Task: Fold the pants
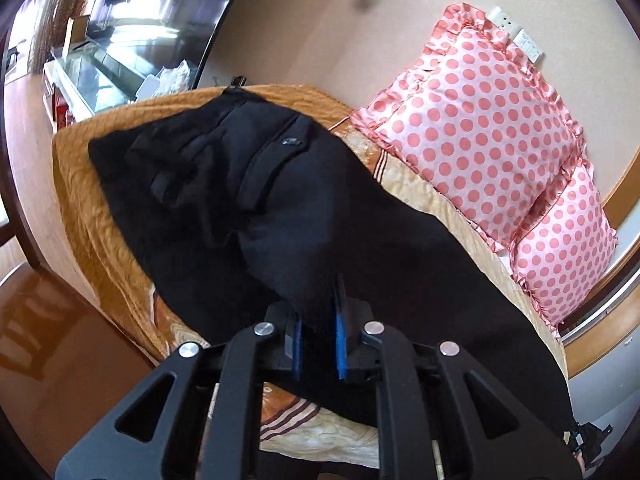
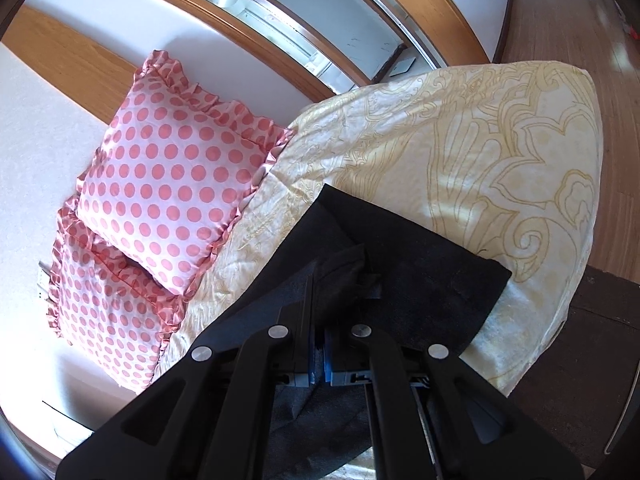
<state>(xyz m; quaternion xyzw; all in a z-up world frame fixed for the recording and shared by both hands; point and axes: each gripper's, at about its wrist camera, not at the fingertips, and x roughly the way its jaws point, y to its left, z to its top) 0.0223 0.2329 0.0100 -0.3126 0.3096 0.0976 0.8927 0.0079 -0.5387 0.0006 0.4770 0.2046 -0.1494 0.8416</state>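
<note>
Black pants (image 1: 240, 184) lie spread over the bed, waistband and pockets at the far end, one leg running back toward me. My left gripper (image 1: 318, 308) is shut on a bunched fold of the pants, with black cloth filling the gap between its blue pads (image 1: 340, 336). In the right wrist view a flat end of the pants (image 2: 420, 264) lies on the cream bedspread (image 2: 480, 140). My right gripper (image 2: 322, 300) is shut on the pants there, and the cloth folds up around its fingers.
Two pink polka-dot pillows (image 1: 480, 128) (image 2: 168, 184) lean against the wall at the head of the bed. An orange quilt (image 1: 80, 200) covers the far end of the bed. Wooden floor (image 2: 580, 40) surrounds the bed, with a glass cabinet (image 1: 120, 60) beyond it.
</note>
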